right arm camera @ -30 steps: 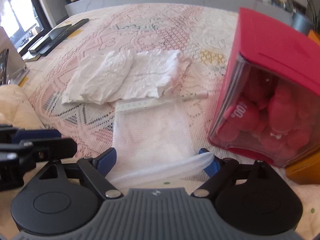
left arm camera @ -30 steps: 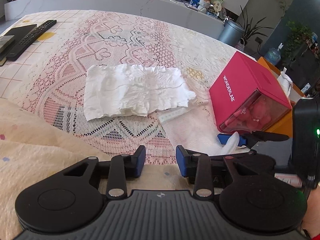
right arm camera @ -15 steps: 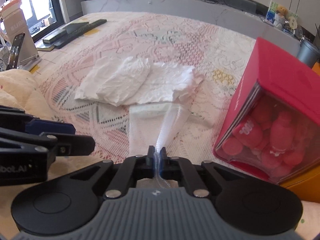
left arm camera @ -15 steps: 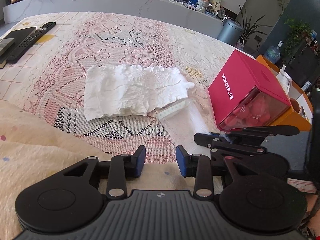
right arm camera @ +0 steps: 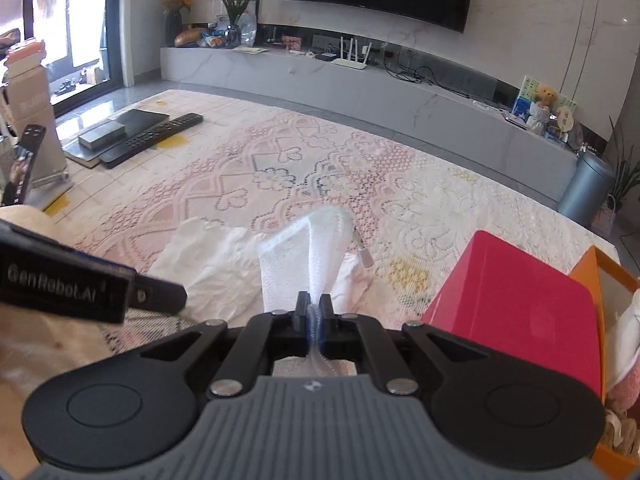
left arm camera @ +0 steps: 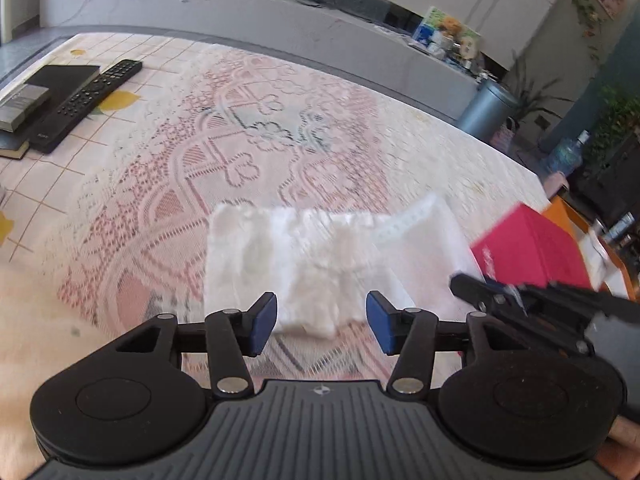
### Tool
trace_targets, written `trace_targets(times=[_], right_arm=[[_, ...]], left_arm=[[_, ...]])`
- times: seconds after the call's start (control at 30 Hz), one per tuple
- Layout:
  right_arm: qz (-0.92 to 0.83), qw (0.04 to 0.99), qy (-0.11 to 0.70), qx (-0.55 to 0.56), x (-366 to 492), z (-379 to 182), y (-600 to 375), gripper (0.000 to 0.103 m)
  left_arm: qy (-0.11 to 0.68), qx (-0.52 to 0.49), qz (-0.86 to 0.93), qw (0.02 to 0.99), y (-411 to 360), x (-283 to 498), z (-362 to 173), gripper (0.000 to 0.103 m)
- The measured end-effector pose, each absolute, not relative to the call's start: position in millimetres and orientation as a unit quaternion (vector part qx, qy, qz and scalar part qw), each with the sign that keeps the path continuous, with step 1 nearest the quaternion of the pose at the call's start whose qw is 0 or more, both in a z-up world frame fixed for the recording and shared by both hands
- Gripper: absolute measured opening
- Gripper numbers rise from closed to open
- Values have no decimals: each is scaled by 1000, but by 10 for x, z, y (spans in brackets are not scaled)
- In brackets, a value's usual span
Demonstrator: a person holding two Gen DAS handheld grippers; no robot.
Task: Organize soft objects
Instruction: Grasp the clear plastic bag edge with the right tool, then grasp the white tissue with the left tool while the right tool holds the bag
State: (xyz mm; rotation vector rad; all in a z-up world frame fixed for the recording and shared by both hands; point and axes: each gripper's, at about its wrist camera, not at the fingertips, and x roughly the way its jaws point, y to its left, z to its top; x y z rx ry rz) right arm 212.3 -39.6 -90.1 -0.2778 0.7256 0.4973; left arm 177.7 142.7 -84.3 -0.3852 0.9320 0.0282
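Note:
A crumpled white cloth [left arm camera: 280, 256] lies on the lace tablecloth, just beyond my left gripper [left arm camera: 322, 322], which is open with its blue pads either side of the cloth's near edge. The cloth also shows in the right wrist view [right arm camera: 208, 264]. My right gripper [right arm camera: 314, 312] is shut on a white mesh zip bag [right arm camera: 316, 240] and holds it lifted above the table; the zip pull [right arm camera: 362, 250] hangs at its far end. In the left wrist view the mesh bag [left arm camera: 432, 240] hangs to the right of the cloth, with the right gripper [left arm camera: 520, 300] beside it.
A red box [right arm camera: 516, 300] of red soft items stands at the right, with an orange box [right arm camera: 600, 280] behind it. Remote controls [left arm camera: 84, 104] and books [left arm camera: 24, 108] lie at the far left. A beige blanket [left arm camera: 48, 320] covers the near left.
My right gripper has lifted the mesh bag off the table. My left gripper has opened wider and moved forward to the cloth's near edge.

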Motion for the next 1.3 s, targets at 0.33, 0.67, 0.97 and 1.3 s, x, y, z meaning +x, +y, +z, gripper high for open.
trace_targets(times=[0.33,0.67,0.97,1.3], right_arm=[[222,890,367,-157,2407,-1250,-218,1],[232,887,366,-157,2411,-1328,-163,1],[228,898,346,-148,2371,-1089,-271,1],[215,901,356,-121,2529,-915,-469,1]], left_arm=[[475,-223,69,849,1621,2216,-1357,73],[457,-171,50,872,1453,2177,-1337,9],[391,-214,-19,895,1484,2038,-1037,7],[404,-234,-106,878,1321,2276,-1121,6]])
